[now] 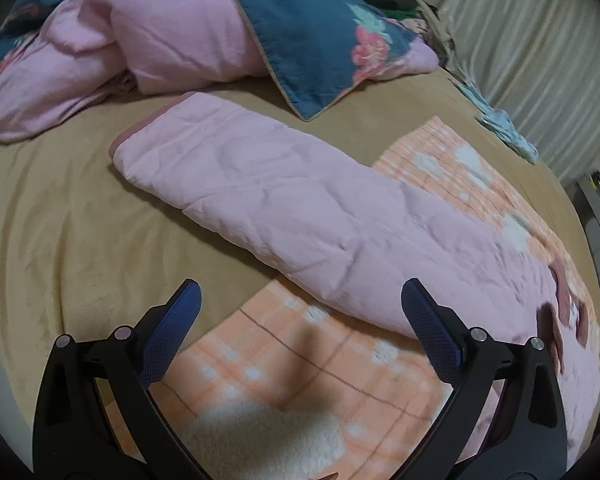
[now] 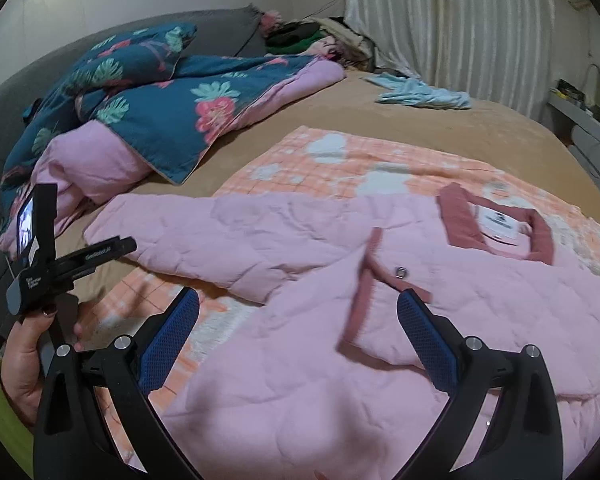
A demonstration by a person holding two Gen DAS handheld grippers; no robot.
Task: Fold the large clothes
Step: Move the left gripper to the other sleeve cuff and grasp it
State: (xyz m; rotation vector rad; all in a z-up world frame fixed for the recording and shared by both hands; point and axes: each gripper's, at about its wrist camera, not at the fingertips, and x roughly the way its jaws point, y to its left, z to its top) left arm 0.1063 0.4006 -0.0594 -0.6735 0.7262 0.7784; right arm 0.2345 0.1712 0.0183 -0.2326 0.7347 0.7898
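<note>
A pink quilted jacket (image 2: 308,320) with dark pink trim lies spread on an orange checked blanket (image 2: 352,160) on the bed. Its collar (image 2: 496,228) lies at the right and one sleeve (image 1: 284,208) stretches out to the left, cuff (image 1: 140,132) at the far end. My left gripper (image 1: 300,300) is open and empty, hovering above the blanket near the sleeve's lower edge. My right gripper (image 2: 298,308) is open and empty above the jacket's front, near its dark pink edge strip (image 2: 364,288). The left hand-held gripper also shows in the right wrist view (image 2: 52,264).
A crumpled teal floral duvet (image 2: 140,96) with pink lining is heaped at the back left of the tan bed sheet (image 1: 68,216). A light blue cloth (image 2: 424,94) lies at the far bed edge by pale curtains (image 2: 460,20). Dark clothes (image 2: 300,36) are piled at the headboard.
</note>
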